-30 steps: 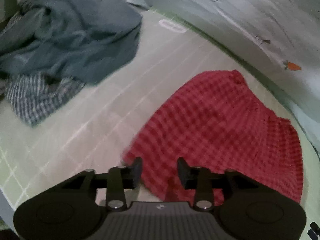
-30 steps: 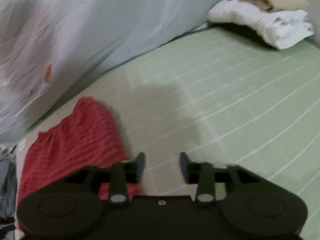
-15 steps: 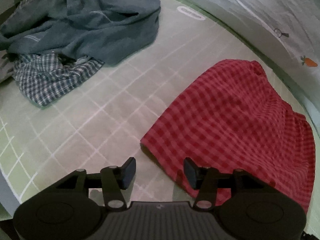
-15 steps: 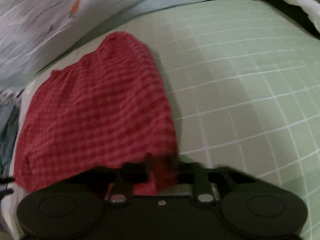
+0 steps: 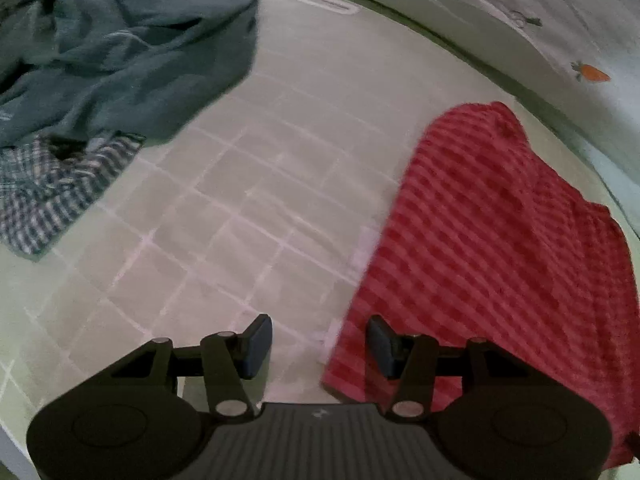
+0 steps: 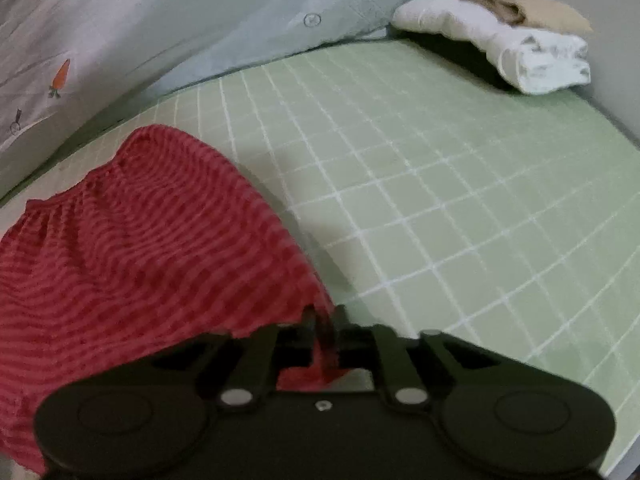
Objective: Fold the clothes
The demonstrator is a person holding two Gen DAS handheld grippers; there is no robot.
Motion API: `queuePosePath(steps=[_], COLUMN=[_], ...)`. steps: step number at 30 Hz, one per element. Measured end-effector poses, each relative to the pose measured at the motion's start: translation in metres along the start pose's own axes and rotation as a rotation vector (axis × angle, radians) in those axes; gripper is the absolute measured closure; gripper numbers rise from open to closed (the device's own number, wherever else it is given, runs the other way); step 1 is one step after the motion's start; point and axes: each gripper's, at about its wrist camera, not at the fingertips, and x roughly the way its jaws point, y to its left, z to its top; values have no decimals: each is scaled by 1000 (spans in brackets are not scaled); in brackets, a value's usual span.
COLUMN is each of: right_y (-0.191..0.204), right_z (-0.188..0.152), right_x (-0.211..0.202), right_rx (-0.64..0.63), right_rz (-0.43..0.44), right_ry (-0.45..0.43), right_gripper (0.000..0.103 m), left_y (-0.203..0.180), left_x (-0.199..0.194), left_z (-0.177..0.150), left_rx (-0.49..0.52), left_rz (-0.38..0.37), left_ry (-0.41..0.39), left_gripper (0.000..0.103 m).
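A red checked garment (image 5: 496, 240) lies on the green grid bedsheet (image 5: 248, 208). My left gripper (image 5: 319, 345) is open and empty, low over the sheet, with its right finger over the garment's near left corner. In the right wrist view the same red garment (image 6: 132, 240) fills the left side. My right gripper (image 6: 323, 326) is shut on the garment's near right corner, and the cloth rises from the sheet to the jaws.
A heap of dark teal clothing (image 5: 120, 44) and a blue checked shirt (image 5: 52, 196) lie at the far left. A pale quilt with carrot prints (image 6: 120, 32) runs along the back. Folded white and beige clothes (image 6: 508, 36) sit at the far right corner.
My right gripper closed on the red garment's right corner and lifted it. My left gripper shifted left along the garment's near edge and stayed open.
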Motion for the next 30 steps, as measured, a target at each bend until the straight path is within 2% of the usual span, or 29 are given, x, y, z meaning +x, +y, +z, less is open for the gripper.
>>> queuePosePath(steps=[1,4,7,8,10,13,16,19,21,23,27,30], right_y=[1,2,4,4,5,4,-4,-13,-17,-21,-31,-39], right_z=[-1,-3,-4,-5,-6,-3,0,1,0,-2,-7,-11], right_x=[0,2,3,3,4,6,3,-1,-4,-8,-14,-18], right_rx=[0,0,1,1,1,8,32,45,46,44,45,45], right_rz=[1,5,8,9,12,-15,-27,-7,7,20,43,61], right_ry=[3,13,23,26,33,33,22,4,-5,-10,-13,-15], right_gripper=[69,67,66,66,66,65,62,60,58,57,57,57], left_y=[-1,-6,-11,-13,-15,-11,-9,-6,-10,-21,-69,-119], left_x=[1,3,4,3,4,-4,-21,-39,-51,-64,-83,-89], left_z=[-1,-5,-7,-7,-8,-3,6,16,21,21,14,-1], left_rx=[9,33,43,47,44,12,17,9,16,37,108,173], left_rz=[-7,-12,-16,-11,-10,-4,37,71,66,21,-99,-237], left_ry=[2,-3,-18,-23,-17,-54,-132,-205,-253,-294,-330,-307], left_gripper=[48,48,53,73,101,102,102,102,102,102,102,102])
